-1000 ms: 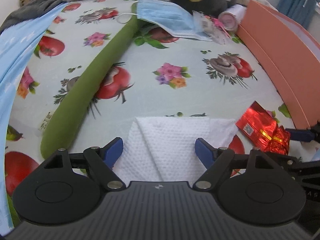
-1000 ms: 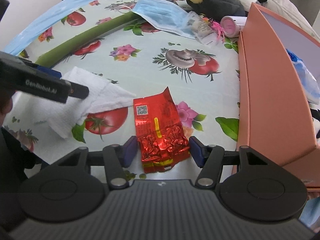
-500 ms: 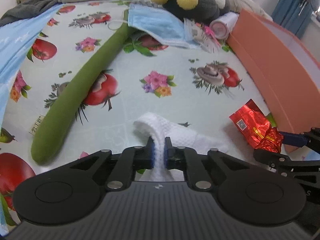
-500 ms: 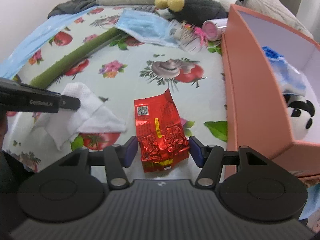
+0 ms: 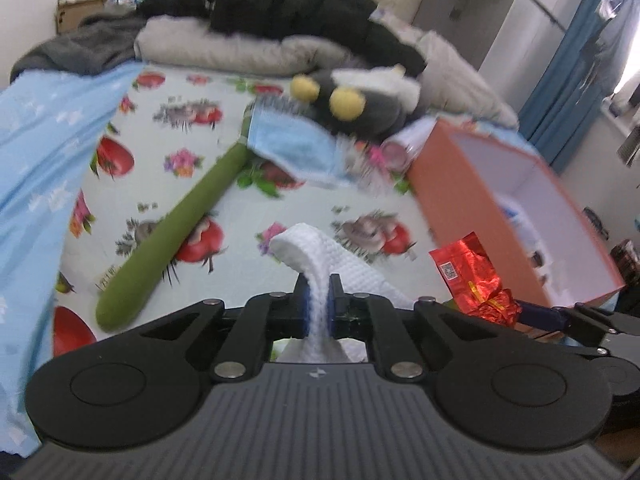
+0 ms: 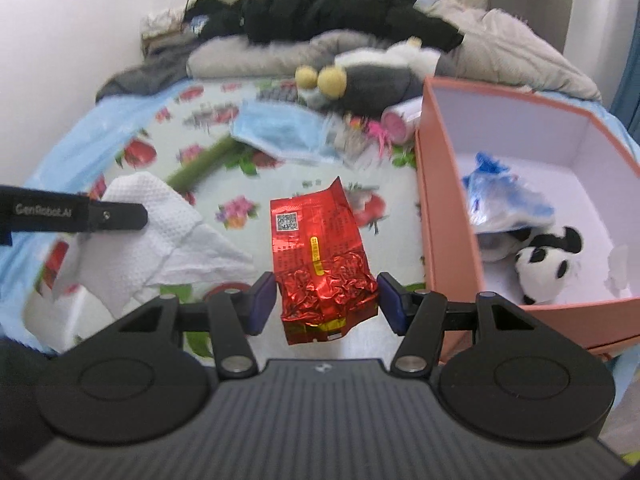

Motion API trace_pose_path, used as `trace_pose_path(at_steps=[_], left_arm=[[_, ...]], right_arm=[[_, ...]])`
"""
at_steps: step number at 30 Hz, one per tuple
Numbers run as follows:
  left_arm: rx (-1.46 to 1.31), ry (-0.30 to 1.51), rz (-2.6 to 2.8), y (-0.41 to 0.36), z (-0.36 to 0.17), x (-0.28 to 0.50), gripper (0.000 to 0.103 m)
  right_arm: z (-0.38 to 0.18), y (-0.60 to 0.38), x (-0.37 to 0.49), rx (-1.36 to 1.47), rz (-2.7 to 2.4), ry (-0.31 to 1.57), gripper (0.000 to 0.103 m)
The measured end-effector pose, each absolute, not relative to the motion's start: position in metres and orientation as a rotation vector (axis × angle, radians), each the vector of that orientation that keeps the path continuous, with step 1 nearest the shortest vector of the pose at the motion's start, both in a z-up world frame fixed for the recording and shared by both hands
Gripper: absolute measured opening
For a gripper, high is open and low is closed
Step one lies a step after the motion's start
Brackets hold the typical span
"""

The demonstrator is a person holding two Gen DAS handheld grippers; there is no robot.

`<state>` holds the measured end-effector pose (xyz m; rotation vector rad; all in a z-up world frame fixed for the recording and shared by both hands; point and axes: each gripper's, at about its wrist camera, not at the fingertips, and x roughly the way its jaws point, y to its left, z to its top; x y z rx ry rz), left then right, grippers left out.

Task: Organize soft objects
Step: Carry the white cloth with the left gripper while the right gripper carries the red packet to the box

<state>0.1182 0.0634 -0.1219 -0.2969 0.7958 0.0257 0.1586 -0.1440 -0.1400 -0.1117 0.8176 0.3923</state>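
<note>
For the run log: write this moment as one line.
left gripper: shut on white textured cloth | right gripper: holds crinkled red foil packet | orange cardboard box: open, beside packet

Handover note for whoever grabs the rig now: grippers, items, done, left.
Left gripper: shut on the white cloth, lifted off the bed.
Right gripper: holding the red foil packet by its sides, also raised.
Orange box: already holds a panda plush and a blue-white bag.
Left: drop cloth and packet in the box; green tube, blue face mask and dark plush remain on the bed.
</note>
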Motion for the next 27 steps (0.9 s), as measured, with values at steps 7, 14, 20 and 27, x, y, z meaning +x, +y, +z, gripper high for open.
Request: trace_pose_path(at_steps=[7,14,20,27], left_arm=[[-0.303,0.721,-0.009,0.047,-0.074,0.087,0.01],[-0.358,0.692,-0.015,0.032,-0.047,0.061,0.01],[-0.374,0.663,-0.053,0.017,-0.029,0.055,0.01],[-0.352,0.652,-0.116,-0.01,-0.017,0.069,0.01]], right_arm=[[-0.084,-0.164,0.136,-0.016,0.396,0.75,0.058],[-0.037,-0.181,0.114,0.02,0.379,0.664,0.059],[-0.024,-0.192,0.103,0.033,0.369,0.634,0.059],[-0.02,-0.214,0.1,0.053,0.322,0.618,0.059]])
